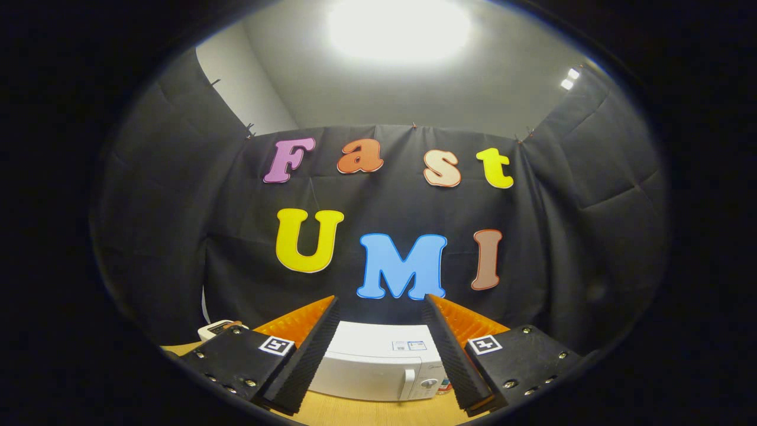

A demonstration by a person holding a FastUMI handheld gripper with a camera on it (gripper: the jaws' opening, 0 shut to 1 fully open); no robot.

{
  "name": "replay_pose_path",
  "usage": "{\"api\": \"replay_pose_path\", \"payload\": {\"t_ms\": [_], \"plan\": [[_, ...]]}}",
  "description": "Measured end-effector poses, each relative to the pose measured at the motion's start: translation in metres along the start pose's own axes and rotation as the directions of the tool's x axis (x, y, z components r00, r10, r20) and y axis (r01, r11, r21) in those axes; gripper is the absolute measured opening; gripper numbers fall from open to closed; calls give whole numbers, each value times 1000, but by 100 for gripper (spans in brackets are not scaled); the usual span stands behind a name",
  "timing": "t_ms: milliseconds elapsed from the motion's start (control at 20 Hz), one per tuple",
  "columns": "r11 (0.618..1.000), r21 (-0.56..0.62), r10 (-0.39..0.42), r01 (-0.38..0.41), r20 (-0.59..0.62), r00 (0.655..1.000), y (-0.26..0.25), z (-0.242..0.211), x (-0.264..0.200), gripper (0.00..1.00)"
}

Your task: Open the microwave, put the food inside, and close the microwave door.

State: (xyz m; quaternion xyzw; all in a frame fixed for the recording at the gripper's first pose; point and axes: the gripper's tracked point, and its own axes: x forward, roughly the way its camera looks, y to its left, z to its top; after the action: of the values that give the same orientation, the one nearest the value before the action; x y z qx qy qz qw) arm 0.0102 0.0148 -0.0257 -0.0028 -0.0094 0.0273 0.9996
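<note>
Black cloth walls off the booth on three sides, with a pale ceiling and a bright ceiling light up at 12 o'clock, and a light wooden bench runs along the bottom. The hand-held gripper is spread wide and grasping nothing, its two fingers angled up and apart at roughly 11 and 1 o'clock from where they start. Sitting on the bench between the fingers and a bit beyond them is the white microwave, door shut, with its control panel and dial over on the 3 o'clock end. Off at 9 o'clock from the microwave, partly hidden behind the left finger, there's a small white device; can't tell what it is.
</note>
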Motion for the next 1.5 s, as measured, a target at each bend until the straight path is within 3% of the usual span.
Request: {"api": "replay_pose_path", "payload": {"t_ms": [250, 750, 1200, 1500], "plan": [[999, 24, 25, -23, -70, 997, -6, -51, 14, 92], [1000, 15, -1, 4, -160, 987, -33, -158, 39, 92], [997, -69, -38, 24, -208, 977, -55, -250, 67, 92], [996, -75, -57, 37, -286, 957, -67, -316, 101, 85]]}}
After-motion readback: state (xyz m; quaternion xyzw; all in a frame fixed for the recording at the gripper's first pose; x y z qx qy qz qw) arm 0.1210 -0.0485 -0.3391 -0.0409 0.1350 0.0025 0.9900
